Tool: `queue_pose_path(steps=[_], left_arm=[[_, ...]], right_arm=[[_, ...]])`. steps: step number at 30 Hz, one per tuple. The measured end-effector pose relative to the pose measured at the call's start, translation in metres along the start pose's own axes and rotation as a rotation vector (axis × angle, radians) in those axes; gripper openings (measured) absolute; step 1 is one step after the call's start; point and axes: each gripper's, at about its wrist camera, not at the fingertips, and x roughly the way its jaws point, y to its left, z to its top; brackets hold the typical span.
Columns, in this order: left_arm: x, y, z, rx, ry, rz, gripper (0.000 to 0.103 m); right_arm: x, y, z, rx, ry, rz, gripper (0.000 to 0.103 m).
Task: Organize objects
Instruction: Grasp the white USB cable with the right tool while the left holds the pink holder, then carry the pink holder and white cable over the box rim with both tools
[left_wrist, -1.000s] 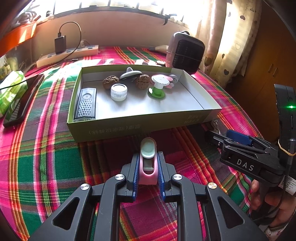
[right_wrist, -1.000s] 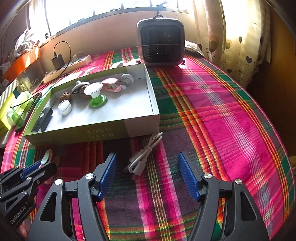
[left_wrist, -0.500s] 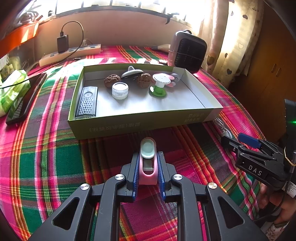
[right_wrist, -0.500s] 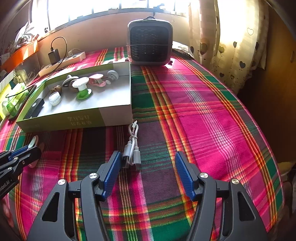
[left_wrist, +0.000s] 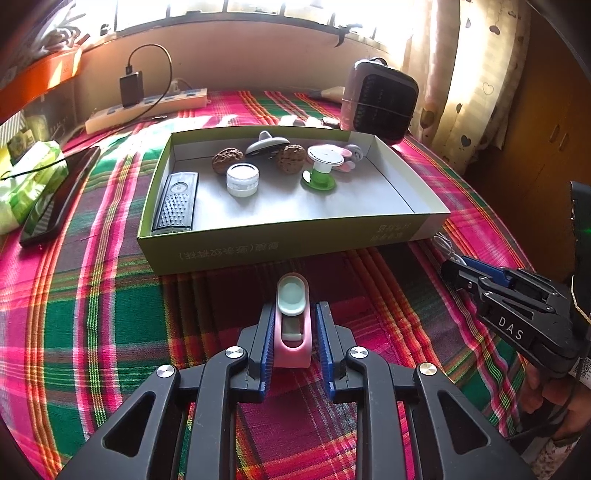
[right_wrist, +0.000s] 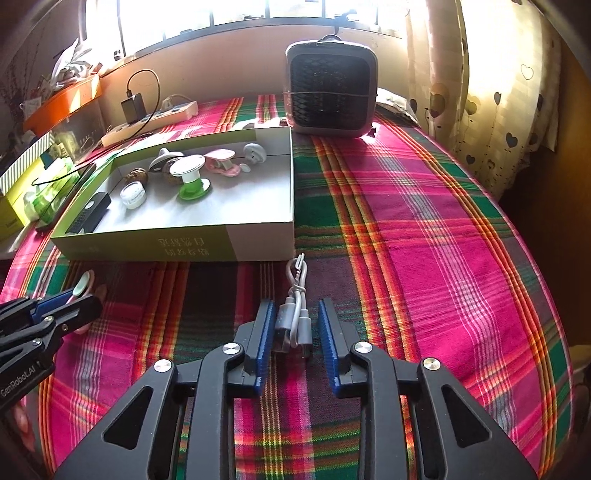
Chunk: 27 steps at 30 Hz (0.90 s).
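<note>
Left wrist view: left tool (left_wrist: 293, 332) pinches a glossy pink oblong clip (left_wrist: 291, 325) before the shallow cardboard box (left_wrist: 295, 240); right tool (right_wrist: 297, 332), spread, straddles a coiled grey cable (right_wrist: 293, 314) just beside the box's corner.

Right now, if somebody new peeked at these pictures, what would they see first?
Probably the bright pink-and-green plaid cloth covering everything, with the green box of small trinkets sitting on it. Then the left gripper, shut on a pink clip just in front of the box. Beside the box's corner, the right gripper has its fingers either side of a bundled white cable, with small gaps showing.
</note>
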Motion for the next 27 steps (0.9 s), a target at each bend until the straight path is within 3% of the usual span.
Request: queue_pose_path(steps=[15, 27], left_arm=[[-0.002, -0.014, -0.005, -0.034, 0.001, 0.078, 0.016], [-0.006, -0.016, -0.010, -0.030, -0.010, 0.091, 0.016]], right_arm=[[-0.008, 0.004, -0.006, -0.041, -0.017, 0.113, 0.020], [-0.013, 0.023, -0.011, -0.080, -0.020, 0.165, 0.020]])
